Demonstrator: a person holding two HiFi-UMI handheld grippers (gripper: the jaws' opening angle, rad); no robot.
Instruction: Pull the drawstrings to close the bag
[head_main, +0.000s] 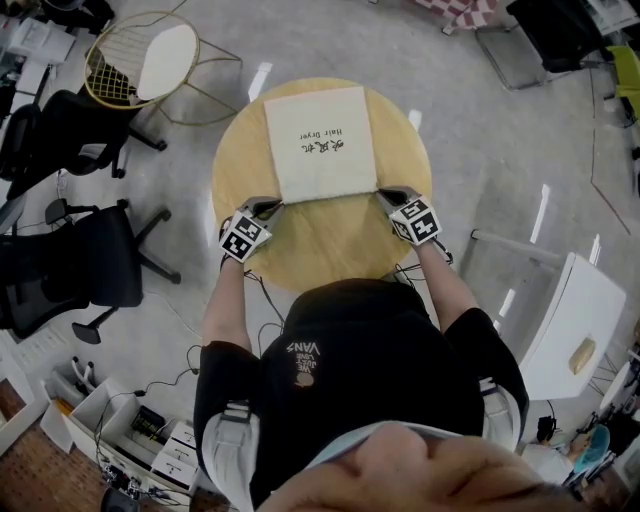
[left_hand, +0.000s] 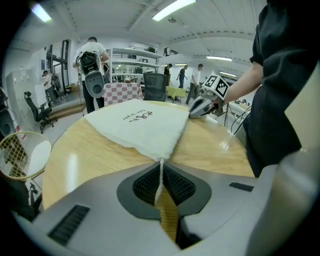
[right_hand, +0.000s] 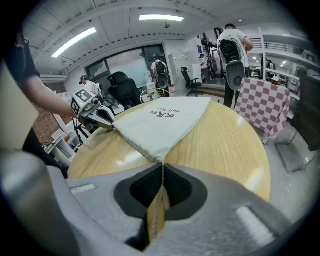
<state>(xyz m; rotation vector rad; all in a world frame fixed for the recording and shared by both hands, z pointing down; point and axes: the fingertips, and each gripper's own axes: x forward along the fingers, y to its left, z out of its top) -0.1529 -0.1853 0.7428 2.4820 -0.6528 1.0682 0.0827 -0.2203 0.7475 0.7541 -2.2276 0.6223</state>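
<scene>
Showing both tools from above, the head view sets the left gripper (head_main: 268, 207) and the right gripper (head_main: 388, 198) at opposite ends of the near edge of the bag (head_main: 320, 175). The bag lies flat on the round wooden table (head_main: 330, 255), ahead of both grippers. What sits between the jaws is too small to tell from this view.

The left gripper view resolves it. The jaws are pressed together on the thin white left drawstring (left_hand: 160, 175), which runs straight ahead from the pads to the bag's corner, just beyond the fingertips.

The right gripper view shows the same on its side. The jaws are clamped on the right drawstring (right_hand: 162, 172), and the cloth spreads ahead and to the left.

Each gripper view also catches the other gripper across the bag, with its tips at the far corner. Only the gripper views show the people (left_hand: 92, 70) standing in the background.
</scene>
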